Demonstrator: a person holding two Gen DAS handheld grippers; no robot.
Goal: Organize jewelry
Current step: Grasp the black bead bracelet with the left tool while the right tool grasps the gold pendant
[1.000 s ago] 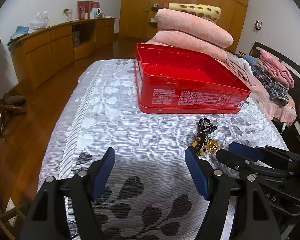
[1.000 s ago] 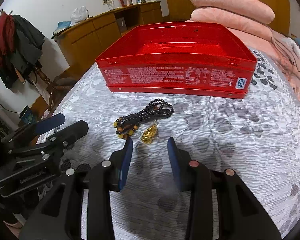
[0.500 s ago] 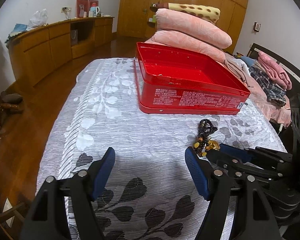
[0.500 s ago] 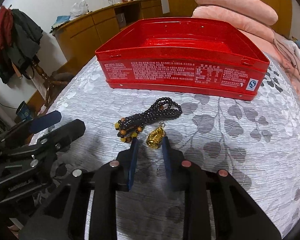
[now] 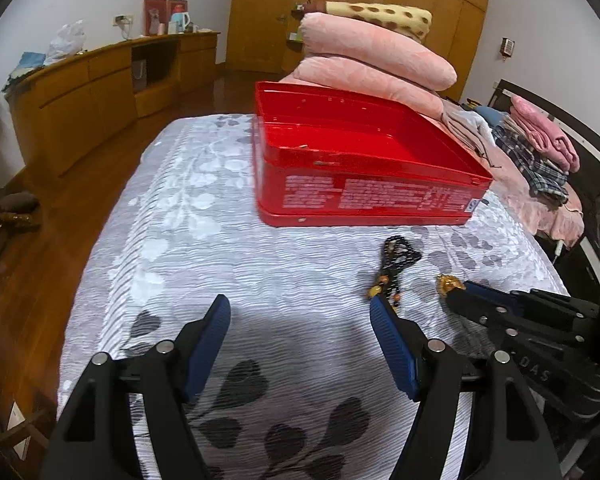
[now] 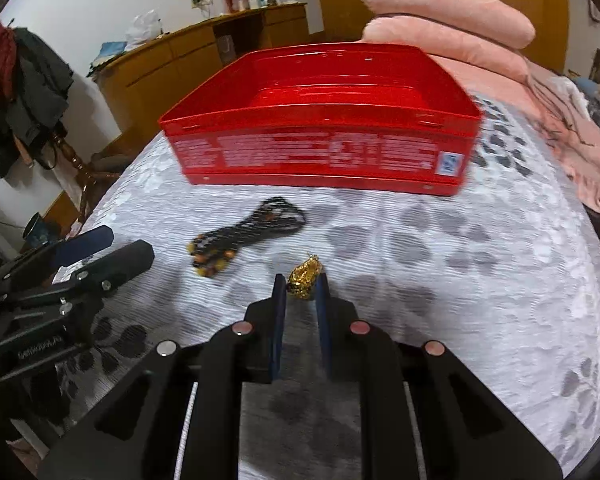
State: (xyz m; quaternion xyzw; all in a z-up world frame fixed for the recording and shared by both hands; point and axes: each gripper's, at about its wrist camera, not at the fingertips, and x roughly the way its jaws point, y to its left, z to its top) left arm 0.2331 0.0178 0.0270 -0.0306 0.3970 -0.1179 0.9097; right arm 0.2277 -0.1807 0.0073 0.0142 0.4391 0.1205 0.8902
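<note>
Two hand-held grippers are over the bed here, and a fair bit is hard to read. The right wrist view is smeared with motion blur, so the white print on the red tin (image 6: 320,156) is unreadable and the bead necklace (image 6: 244,236) is just a dark streak with some amber beads at one end. From the left wrist view, the left hand-held gripper's own finger covers the near end of that necklace (image 5: 396,260). The inside of the tin (image 5: 364,144) looks bare as far as I can see, but its near wall hides the front part of the floor.

The right hand-held gripper (image 6: 300,292) is low and pointed at the tin, its blue pads pressed in on a small gold pendant (image 6: 305,276), which sticks out past the fingertips. In the left view that pendant (image 5: 450,283) shows at the tip of the right hand-held gripper (image 5: 456,294), which comes in from the right side. I can't tell if the pendant is off the bedspread (image 5: 204,240) or touching it.

The left hand-held gripper (image 5: 300,344) is spread wide with nothing between its pads, hovering low over the gray leaf-print bedspread, aimed toward the tin. The necklace lies on the bedspread between the grippers and the tin, apart from the pendant. Pink pillows (image 5: 376,60) are stacked behind the tin.
</note>
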